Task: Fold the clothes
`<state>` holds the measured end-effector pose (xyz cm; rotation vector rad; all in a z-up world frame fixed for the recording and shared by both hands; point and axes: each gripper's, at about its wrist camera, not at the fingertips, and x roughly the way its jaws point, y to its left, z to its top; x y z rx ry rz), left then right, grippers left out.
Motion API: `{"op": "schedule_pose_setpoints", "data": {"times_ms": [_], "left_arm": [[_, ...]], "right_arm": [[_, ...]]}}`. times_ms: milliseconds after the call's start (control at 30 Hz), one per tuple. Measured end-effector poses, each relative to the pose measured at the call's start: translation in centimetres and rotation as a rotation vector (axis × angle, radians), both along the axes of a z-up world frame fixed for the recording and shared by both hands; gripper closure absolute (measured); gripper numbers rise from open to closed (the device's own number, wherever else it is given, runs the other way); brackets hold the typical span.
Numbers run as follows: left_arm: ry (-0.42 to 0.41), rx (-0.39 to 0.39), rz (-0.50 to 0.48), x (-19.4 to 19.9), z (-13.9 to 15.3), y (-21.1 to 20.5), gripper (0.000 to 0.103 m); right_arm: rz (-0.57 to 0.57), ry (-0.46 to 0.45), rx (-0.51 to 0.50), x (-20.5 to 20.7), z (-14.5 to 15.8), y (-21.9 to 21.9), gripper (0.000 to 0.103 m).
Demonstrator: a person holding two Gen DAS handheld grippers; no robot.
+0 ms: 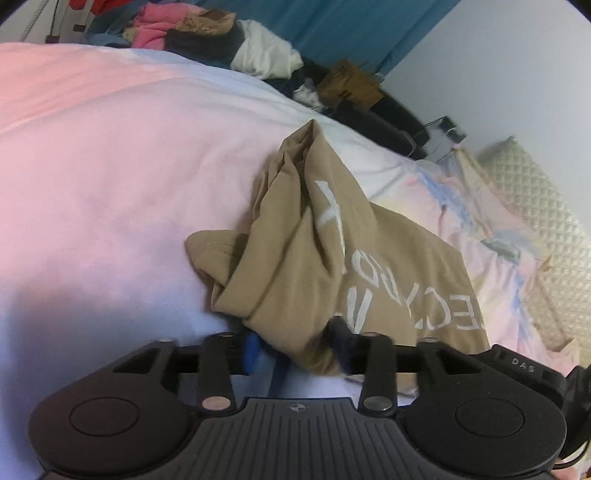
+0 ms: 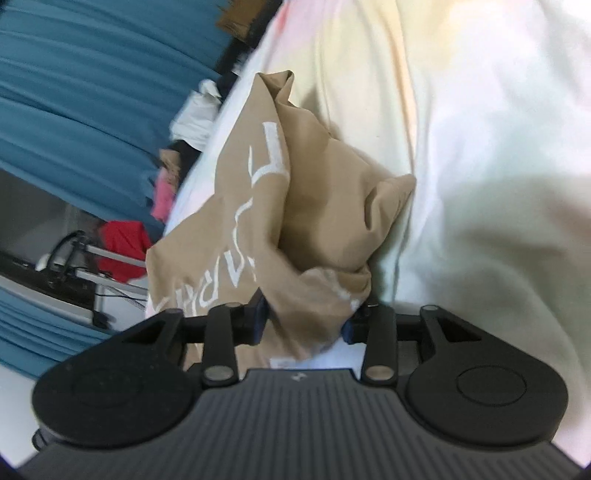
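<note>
The left hand-held gripper (image 1: pixel 295 350) hangs low over a bed covered by a pale pink and white sheet (image 1: pixel 110 166). A bunched fold of the tan cotton T-shirt with white printed lettering (image 1: pixel 314 240) lies between its two fingers, but the left blue pad (image 1: pixel 252 350) stands clear of the cloth, so this gripper looks released. The shirt lies crumpled in a heap on the sheet, one end rising in a peak toward the far edge of the bed. Beyond that edge sits a heap of pink, dark and white clothes (image 1: pixel 207 33) before a blue curtain (image 1: pixel 351 29). At right, the right hand-held gripper (image 2: pixel 306 321) has another wad of the same shirt (image 2: pixel 295 221) between its blue pads, which press against the cloth on both sides, grasping it.
</note>
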<state>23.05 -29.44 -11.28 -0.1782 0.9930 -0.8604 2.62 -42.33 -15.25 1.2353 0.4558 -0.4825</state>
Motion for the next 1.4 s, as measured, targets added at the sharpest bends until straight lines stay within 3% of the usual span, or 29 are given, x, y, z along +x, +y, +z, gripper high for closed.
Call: {"op": "schedule_pose_setpoints", "data": {"times_ms": [33, 133, 233, 300, 333, 367, 400, 600, 767, 1033, 1400], "left_arm": [[-0.008, 0.013, -0.008, -0.6, 1.1, 0.1, 0.020], [-0.080, 0.037, -0.032, -3.2, 5.1, 0.7, 0.012], [-0.152, 0.041, -0.050, -5.9, 9.1, 1.0, 0.001], [-0.214, 0.041, -0.060, -8.2, 11.7, 1.8, 0.000], [-0.243, 0.047, -0.068, -9.5, 12.9, 2.2, 0.000], [-0.272, 0.052, -0.075, -10.6, 14.1, 2.6, 0.000], [-0.301, 0.057, -0.077, -11.9, 15.2, 3.1, 0.000], [-0.449, 0.041, -0.064, -19.7, 21.6, 6.8, 0.000], [-0.544, 0.000, -0.045, -25.8, 25.1, 11.0, 0.000], [-0.597, -0.055, -0.002, -31.6, 26.0, 16.5, 0.000], [-0.715, -0.015, 0.059, -33.6, 22.6, 19.3, 0.000]], "right_arm": [[0.008, 0.036, -0.004, -0.3, 1.0, 0.3, 0.057], [0.032, 0.079, -0.023, -2.5, 4.5, 1.6, 0.055], [0.056, 0.065, -0.086, -4.8, 8.2, 2.9, 0.055], [0.069, 0.053, -0.146, -6.2, 10.9, 3.8, 0.052], [0.075, 0.046, -0.178, -7.0, 12.3, 4.3, 0.045], [0.076, 0.038, -0.218, -8.1, 13.6, 5.0, 0.027], [0.070, 0.027, -0.260, -8.9, 14.9, 5.6, 0.016], [0.109, -0.020, -0.452, -13.6, 20.7, 9.1, 0.016], [0.134, -0.052, -0.601, -17.6, 23.5, 12.9, 0.016], [0.154, -0.085, -0.744, -21.0, 24.2, 18.1, 0.016], [0.131, -0.065, -0.935, -20.5, 21.0, 22.4, 0.016]]}}
